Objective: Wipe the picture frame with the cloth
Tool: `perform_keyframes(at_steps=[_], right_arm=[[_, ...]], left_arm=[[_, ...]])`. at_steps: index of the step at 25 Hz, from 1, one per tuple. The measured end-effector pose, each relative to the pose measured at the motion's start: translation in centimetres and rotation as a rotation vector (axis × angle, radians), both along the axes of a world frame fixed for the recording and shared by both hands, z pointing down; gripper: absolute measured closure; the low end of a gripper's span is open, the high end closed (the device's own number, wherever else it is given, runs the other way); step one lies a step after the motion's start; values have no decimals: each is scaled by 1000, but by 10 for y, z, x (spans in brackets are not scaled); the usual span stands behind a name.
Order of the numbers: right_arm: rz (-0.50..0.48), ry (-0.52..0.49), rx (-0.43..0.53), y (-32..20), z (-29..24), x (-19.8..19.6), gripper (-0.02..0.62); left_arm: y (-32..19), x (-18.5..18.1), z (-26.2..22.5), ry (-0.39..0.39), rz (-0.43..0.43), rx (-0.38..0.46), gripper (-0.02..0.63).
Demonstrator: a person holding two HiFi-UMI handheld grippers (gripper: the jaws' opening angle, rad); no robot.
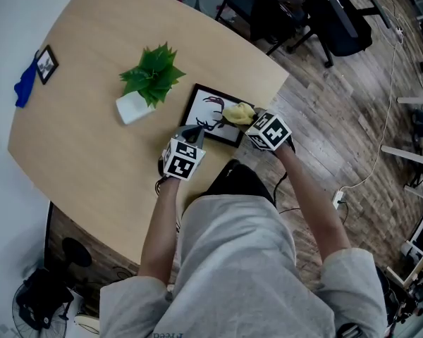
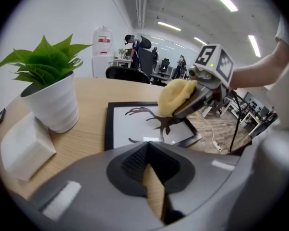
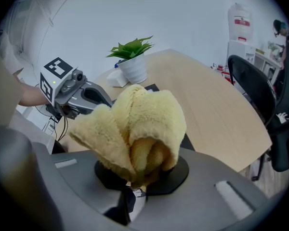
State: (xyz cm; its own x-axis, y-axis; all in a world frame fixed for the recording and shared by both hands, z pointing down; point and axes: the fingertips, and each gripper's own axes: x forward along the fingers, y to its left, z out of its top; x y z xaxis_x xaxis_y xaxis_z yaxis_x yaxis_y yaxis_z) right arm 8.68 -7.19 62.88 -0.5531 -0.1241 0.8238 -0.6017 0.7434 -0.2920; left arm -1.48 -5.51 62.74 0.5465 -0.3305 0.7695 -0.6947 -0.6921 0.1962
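Note:
The black picture frame (image 1: pixel 210 113) with a deer print lies flat near the table's edge and fills the middle of the left gripper view (image 2: pixel 135 124). My right gripper (image 1: pixel 244 118) is shut on a bunched yellow cloth (image 1: pixel 237 112), held over the frame's right part. In the right gripper view the cloth (image 3: pixel 139 129) fills the jaws and hides most of the frame. My left gripper (image 1: pixel 194 132) is shut with nothing seen in it. Its tip (image 2: pixel 148 146) sits at the frame's near left edge, which it hides.
A green plant in a white pot (image 1: pixel 149 76) stands just left of the frame, with a white box (image 2: pixel 24 146) beside it. A small frame (image 1: pixel 47 63) and a blue cloth (image 1: pixel 24 84) lie at the table's far left. Office chairs (image 1: pixel 324 13) stand beyond the table edge (image 1: pixel 282 83).

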Motion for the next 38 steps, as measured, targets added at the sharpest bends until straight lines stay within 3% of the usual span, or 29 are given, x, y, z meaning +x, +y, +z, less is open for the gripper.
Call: perform_keyframes(at_steps=[12, 19, 31, 38], right_arm=[[1, 71, 31, -31, 4, 6, 557], [-8, 62, 17, -37, 3, -3, 557], [-24, 11, 5, -59, 0, -51, 557], [-35, -27, 24, -80, -2, -98, 555]], left_arm=[[0, -1, 0, 26, -11, 1, 555], [0, -1, 0, 43, -7, -2, 555], [0, -1, -1, 67, -6, -6, 555], [0, 0, -1, 72, -5, -8, 555]])
